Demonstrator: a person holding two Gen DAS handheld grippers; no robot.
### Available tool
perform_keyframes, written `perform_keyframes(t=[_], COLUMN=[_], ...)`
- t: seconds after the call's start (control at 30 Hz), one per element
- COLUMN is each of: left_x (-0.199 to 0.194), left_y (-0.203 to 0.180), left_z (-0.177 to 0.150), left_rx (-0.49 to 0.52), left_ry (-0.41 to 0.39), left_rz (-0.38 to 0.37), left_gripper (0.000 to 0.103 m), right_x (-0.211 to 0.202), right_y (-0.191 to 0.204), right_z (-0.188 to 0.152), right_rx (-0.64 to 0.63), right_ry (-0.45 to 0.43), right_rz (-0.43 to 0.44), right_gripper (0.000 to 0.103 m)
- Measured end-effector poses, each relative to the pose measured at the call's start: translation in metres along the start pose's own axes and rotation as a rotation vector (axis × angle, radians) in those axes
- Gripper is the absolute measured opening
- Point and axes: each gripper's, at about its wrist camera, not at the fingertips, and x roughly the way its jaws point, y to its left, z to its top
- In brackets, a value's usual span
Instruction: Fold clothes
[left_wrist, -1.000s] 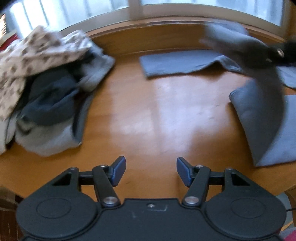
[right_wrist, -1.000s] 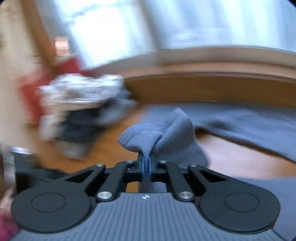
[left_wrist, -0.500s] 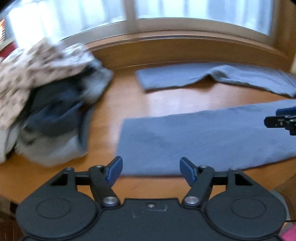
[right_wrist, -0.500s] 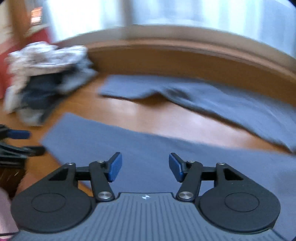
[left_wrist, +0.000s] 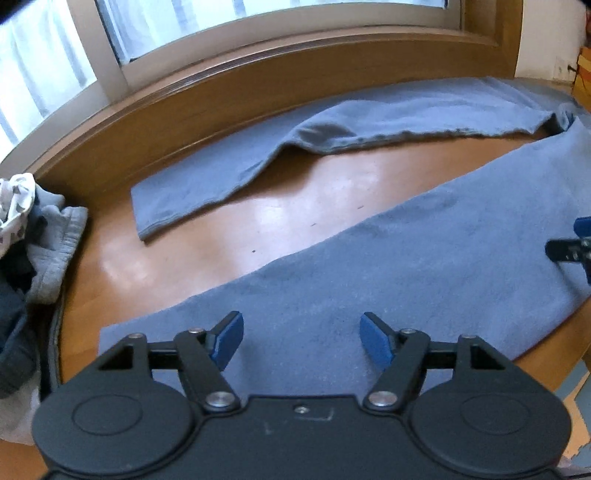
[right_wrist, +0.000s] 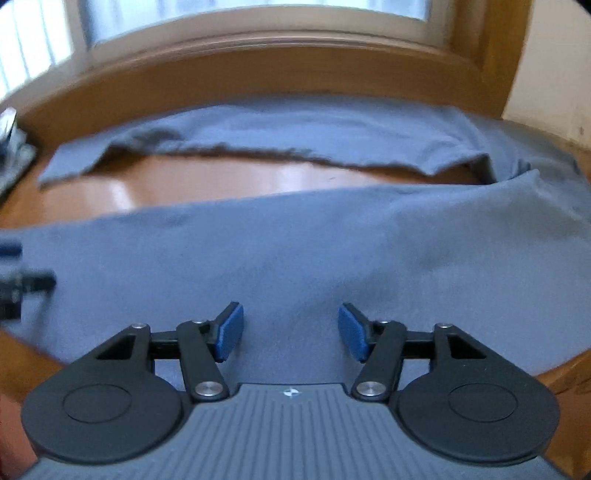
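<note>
A pair of blue-grey trousers lies spread on the wooden table. The near leg runs flat across the front and the far leg lies along the back ledge. My left gripper hovers over the near leg's left end. Its jaws are opening, with cloth under them but none pinched. My right gripper stands over the same leg further right. Its jaws are opening too and hold nothing. Each gripper's tip shows at the edge of the other's view: the right gripper and the left gripper.
A heap of other clothes, grey, dark and a white patterned piece, sits at the table's left end. A raised wooden ledge under the window bounds the back. The table's front edge curves close under both grippers.
My right gripper let go of the trouser leg it was carrying, and that leg now lies flat along the front of the table. Both grippers have moved over it and lower.
</note>
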Motion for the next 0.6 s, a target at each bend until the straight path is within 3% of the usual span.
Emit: perform_keyframes(t=[0.23, 0.4, 0.6], left_x=[-0.01, -0.02, -0.026], left_y=[-0.008, -0.029, -0.101], left_z=[-0.006, 0.003, 0.031], left_rx=[-0.031, -0.082, -0.092], left_ry=[0.035, 0.05, 0.002], left_rz=[0.068, 0.112, 0.083], left_gripper=[0.071, 0.071, 0.071], right_x=[-0.013, -0.028, -0.056], right_y=[0.004, -0.044, -0.152], right_z=[-0.014, -0.018, -0.041], right_rx=[-0.07, 0.016, 0.028], right_ry=[0.0, -0.046, -0.128], right_rz=[0.127, 0.208, 0.023], right_gripper=[0.068, 0.065, 0.065])
